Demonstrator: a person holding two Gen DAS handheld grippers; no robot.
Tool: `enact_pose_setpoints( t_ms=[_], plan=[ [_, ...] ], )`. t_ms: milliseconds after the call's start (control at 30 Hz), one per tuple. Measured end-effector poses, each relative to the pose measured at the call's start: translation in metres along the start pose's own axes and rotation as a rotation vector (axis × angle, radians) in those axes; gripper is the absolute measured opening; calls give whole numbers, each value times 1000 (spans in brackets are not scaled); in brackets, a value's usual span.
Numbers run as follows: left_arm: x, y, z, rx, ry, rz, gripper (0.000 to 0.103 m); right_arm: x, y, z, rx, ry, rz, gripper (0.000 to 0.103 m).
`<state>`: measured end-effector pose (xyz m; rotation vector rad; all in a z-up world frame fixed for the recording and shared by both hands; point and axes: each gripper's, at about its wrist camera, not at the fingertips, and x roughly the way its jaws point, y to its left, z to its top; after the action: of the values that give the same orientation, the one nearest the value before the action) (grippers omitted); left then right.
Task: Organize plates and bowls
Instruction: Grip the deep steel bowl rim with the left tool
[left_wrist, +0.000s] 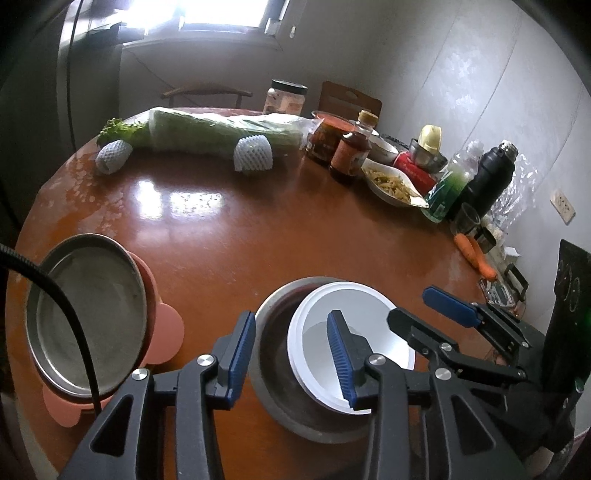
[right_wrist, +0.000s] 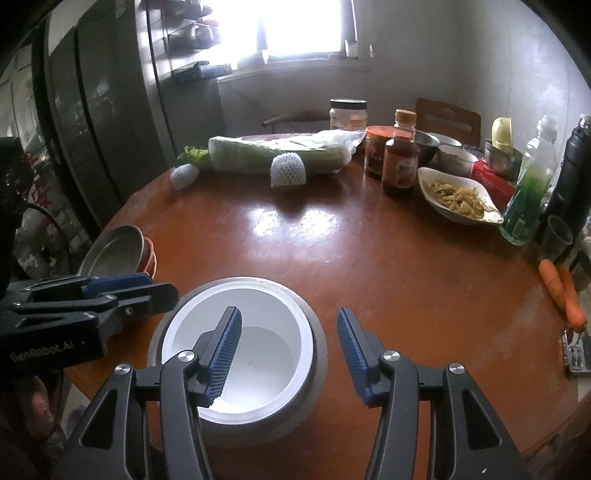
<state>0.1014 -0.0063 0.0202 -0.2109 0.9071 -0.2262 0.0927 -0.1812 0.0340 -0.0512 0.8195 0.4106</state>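
Here, a white bowl (right_wrist: 243, 354) sits nested inside a steel bowl (left_wrist: 280, 369) at the worktop's (right_wrist: 369, 266) six o'clock edge. The left hand-held gripper (left_wrist: 291, 354) straddles the steel rim, released; the right hand-held gripper (right_wrist: 286, 354) straddles both bowls' right walls, also released. At nine o'clock, a steel plate (left_wrist: 88, 325) rests on pink dishes (left_wrist: 162, 325).

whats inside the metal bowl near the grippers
A white bowl sits nested inside the metal bowl, tilted to one side in the left wrist view. The white bowl looks empty. It covers much of the metal bowl's bottom, so anything beneath it cannot be seen.
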Motion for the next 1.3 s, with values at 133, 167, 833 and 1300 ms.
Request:
enact_pose_setpoints(
  t_ms=[133, 167, 833, 1300],
  plan=[
    [1, 7, -1, -13, 7, 17, 43, 0, -4, -1, 8, 6, -3, 60],
    [2, 7, -2, -14, 11, 16, 44, 1, -5, -2, 11, 8, -4, 60],
    [32, 9, -11, -57, 99, 7, 51, 19, -13, -19, 47, 88, 35, 61],
    [55, 11, -12, -60, 162, -1, 51, 37, -18, -23, 81, 141, 50, 61]
  ],
)
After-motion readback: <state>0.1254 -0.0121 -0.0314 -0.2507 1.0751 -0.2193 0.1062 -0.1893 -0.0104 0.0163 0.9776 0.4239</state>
